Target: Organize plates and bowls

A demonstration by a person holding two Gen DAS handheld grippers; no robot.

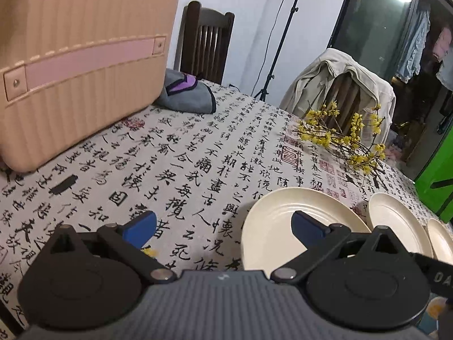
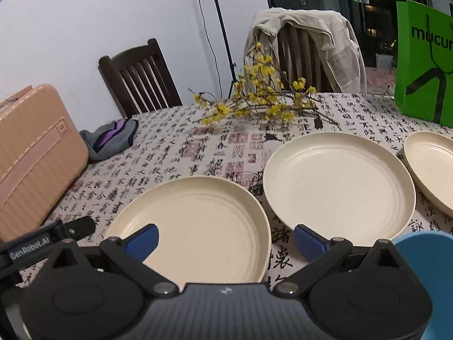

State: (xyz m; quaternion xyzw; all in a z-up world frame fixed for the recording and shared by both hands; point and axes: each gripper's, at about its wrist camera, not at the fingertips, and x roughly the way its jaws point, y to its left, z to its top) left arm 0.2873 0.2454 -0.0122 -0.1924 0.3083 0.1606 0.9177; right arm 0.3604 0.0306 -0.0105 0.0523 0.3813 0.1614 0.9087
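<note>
A counter (image 2: 170, 153) draped in a calligraphy-print cloth carries three cream plates lying singly in a row: the nearest plate (image 2: 198, 226), a second plate (image 2: 339, 181) beside it, a third plate (image 2: 433, 167) at the edge. A blue bowl (image 2: 424, 252) sits near. Nothing appears stacked, so the sorting looks barely begun. The right gripper (image 2: 226, 240) and left gripper (image 1: 223, 226) both hover with fingers spread, empty. A pink case (image 1: 79, 65) and yellow flower branches (image 2: 263, 102) lie beyond.

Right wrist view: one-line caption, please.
Open right gripper above the nearest of three cream plates on calligraphy tablecloth.
</note>
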